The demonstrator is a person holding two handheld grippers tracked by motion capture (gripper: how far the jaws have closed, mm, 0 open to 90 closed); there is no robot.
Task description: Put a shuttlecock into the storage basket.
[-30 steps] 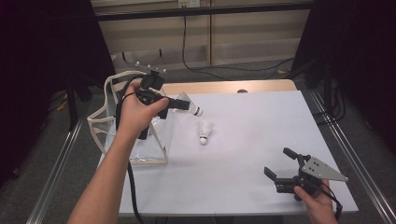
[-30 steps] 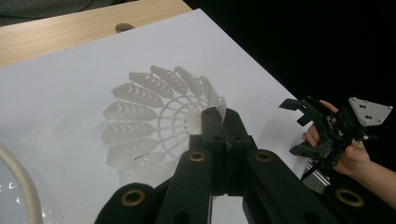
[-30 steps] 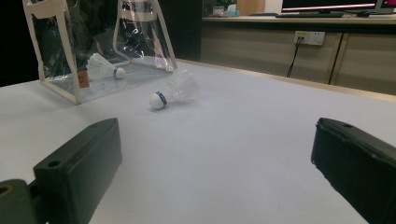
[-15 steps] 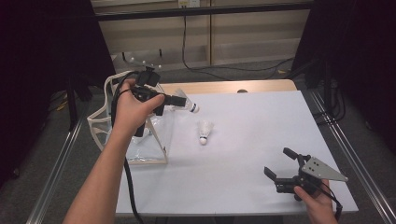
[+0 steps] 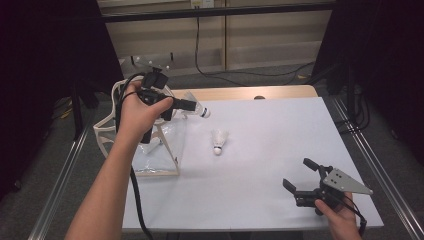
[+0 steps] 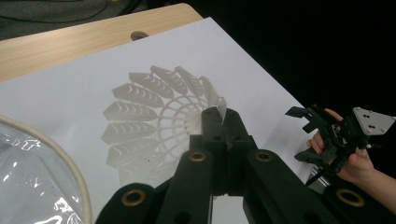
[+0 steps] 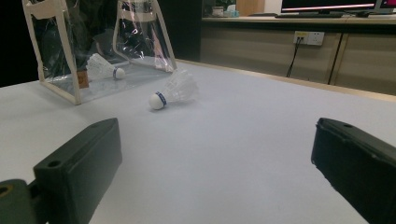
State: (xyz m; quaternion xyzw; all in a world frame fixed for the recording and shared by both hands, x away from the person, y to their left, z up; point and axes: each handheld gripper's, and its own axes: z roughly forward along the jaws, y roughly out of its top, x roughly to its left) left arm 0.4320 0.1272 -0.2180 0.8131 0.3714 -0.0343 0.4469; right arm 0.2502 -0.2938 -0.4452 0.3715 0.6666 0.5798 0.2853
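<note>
The left gripper is pinching a shuttlecock by its skirt rim above the bag (featherlight, crushable; the cork is safer). The right gripper is gaping wide.

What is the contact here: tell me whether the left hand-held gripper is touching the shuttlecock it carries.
Touching. In the left gripper view the left hand-held gripper has its jaws shut on the rim of the shuttlecock.
</note>
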